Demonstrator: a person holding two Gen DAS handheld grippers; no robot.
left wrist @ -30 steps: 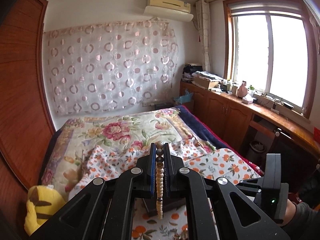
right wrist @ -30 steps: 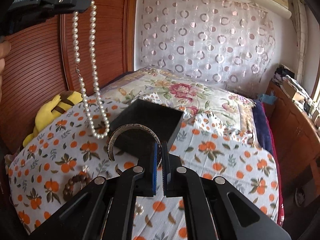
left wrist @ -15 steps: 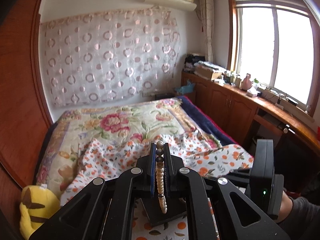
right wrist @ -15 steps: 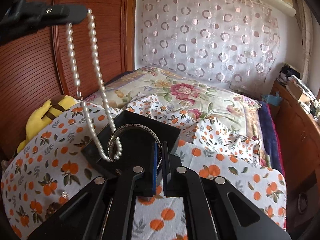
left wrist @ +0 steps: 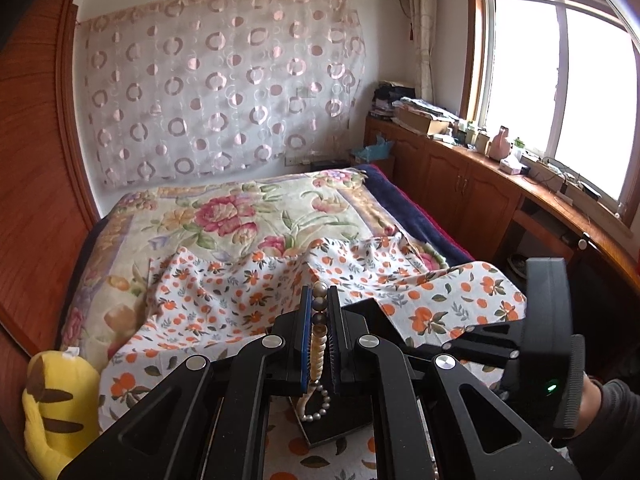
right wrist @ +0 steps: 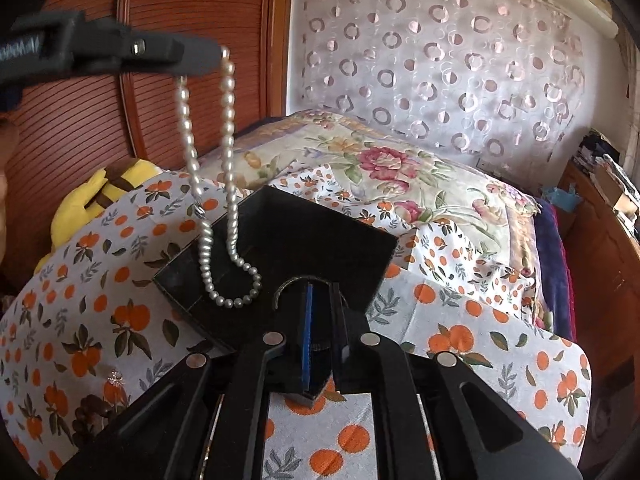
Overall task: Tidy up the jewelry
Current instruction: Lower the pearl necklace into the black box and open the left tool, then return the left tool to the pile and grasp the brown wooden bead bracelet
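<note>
Left gripper [left wrist: 319,312] clamped on pearl necklace [right wrist: 224,184]; loop hanging down, lowest pearls inside black box [right wrist: 320,236]. Right gripper [right wrist: 320,300] over box, jaws just parted to a narrow gap around metal bangle [right wrist: 290,282]; whether pads press on bangle cannot be told. Box on orange-print cloth [right wrist: 480,344] spread over bed. Dark bead bracelet [right wrist: 90,412] and small trinket [right wrist: 115,377] on cloth near box's left side. Yellow plush [left wrist: 60,404] at bed's edge.
</note>
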